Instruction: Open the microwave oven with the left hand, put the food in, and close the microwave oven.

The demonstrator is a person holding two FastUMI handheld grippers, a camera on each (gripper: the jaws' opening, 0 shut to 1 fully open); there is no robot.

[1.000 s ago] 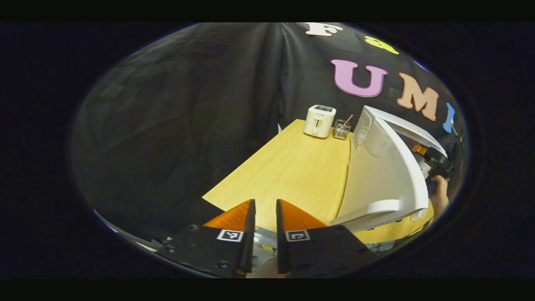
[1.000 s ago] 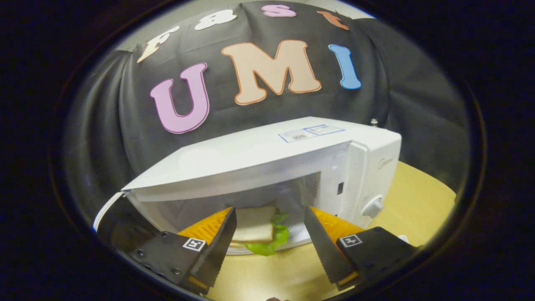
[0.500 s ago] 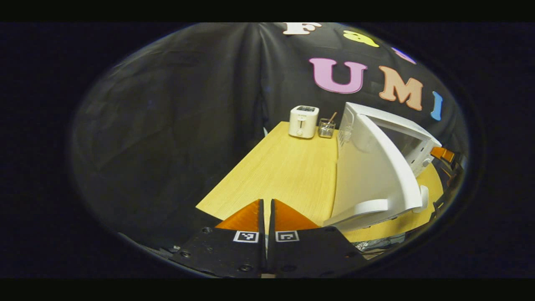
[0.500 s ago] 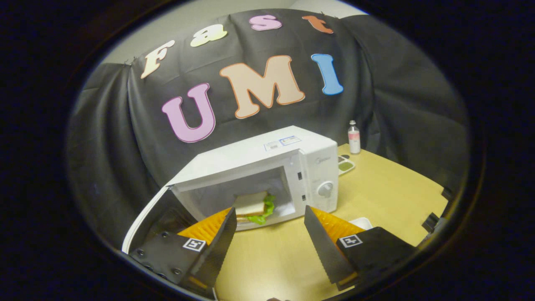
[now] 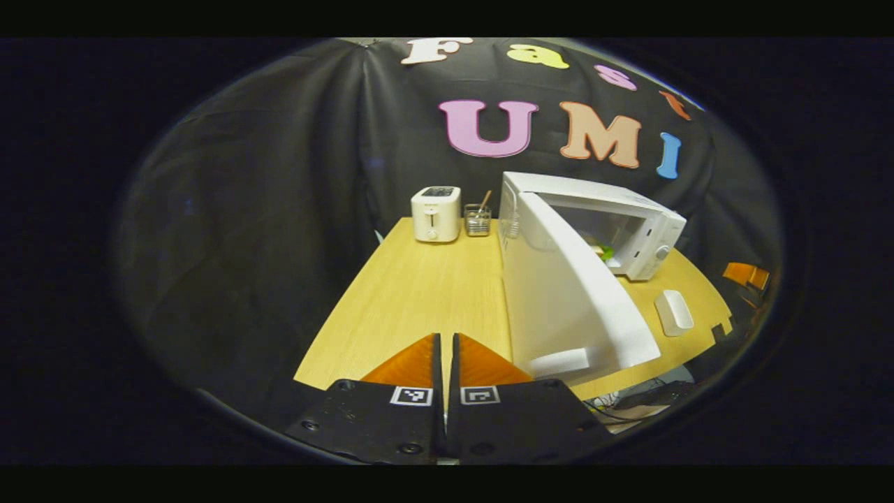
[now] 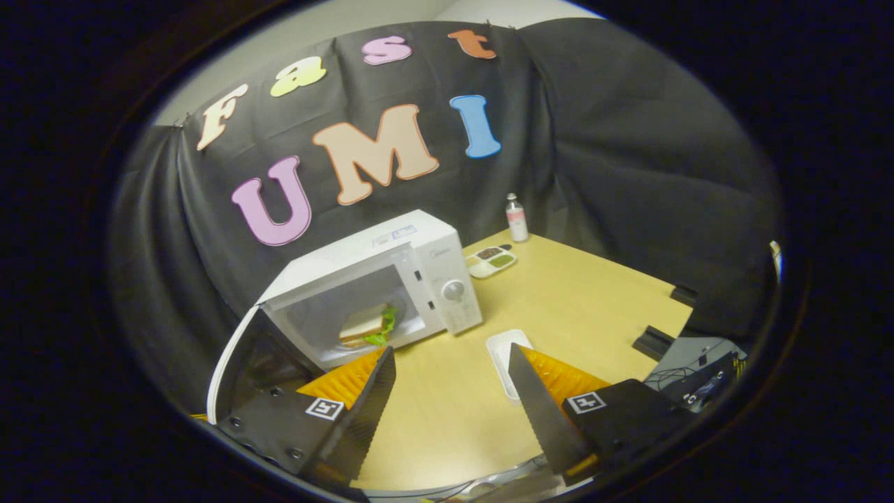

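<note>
left gripper [image 5: 444, 360]: orange ribbed wedge fingers | black mounts, small screws, a square black-and-white marker tag on each | right gripper [image 6: 450, 391]: orange fingers with black saw-toothed inner faces | black mounts, screws, marker tags

Glossy white microwave [image 6: 391, 272] on matt wood-grain table [image 6: 580, 307].
</note>
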